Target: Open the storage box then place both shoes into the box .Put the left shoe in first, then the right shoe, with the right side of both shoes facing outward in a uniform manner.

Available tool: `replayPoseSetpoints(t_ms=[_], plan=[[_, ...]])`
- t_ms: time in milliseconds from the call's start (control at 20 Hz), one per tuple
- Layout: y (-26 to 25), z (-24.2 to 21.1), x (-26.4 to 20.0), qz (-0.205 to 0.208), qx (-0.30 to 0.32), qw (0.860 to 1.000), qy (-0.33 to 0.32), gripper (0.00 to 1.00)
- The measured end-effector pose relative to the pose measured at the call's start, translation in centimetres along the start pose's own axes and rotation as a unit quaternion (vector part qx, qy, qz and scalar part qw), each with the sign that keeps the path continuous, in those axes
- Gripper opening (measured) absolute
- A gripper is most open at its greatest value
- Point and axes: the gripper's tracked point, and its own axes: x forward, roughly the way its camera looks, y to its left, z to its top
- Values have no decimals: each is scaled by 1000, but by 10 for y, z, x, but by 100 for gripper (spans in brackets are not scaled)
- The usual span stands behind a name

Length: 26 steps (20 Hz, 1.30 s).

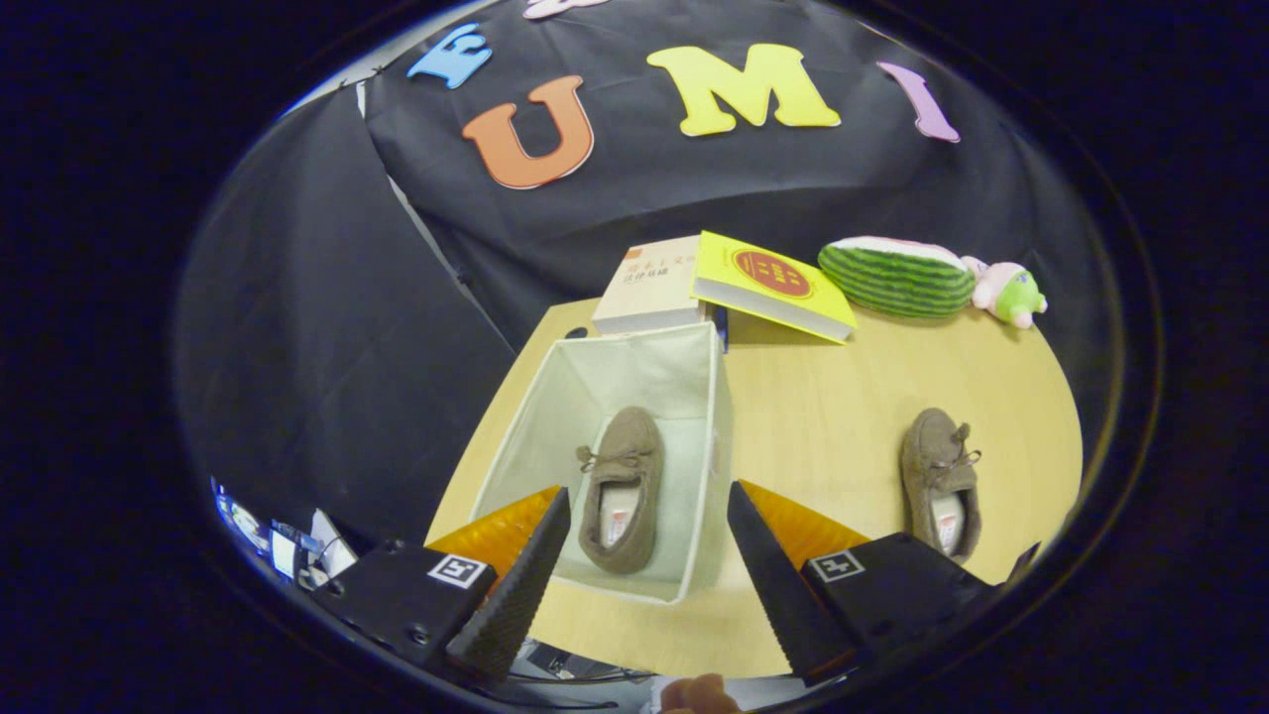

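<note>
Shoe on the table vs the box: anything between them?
No. In the gripper view, only bare table separates the box from the loose shoe. The open gripper hangs above the box, holding nothing.

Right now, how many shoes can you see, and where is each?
2. One brown shoe lies inside the open storage box, seen between the open tool's fingers. The other shoe sits on the table, right of the box.

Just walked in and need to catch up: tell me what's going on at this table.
A person's hand-held gripper hangs open above the open storage box, holding nothing. One brown shoe already lies inside the box, between the fingers in this view. The second shoe sits on the wooden table beside the box, not yet picked up.
</note>
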Motion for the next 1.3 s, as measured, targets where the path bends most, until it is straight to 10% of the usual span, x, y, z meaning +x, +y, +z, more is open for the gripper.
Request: replayPoseSetpoints(t_ms=[1150,1300], plan=[[-293,-70,6,-174,56,973,143,100],[-320,-65,10,-226,38,964,136,88]])
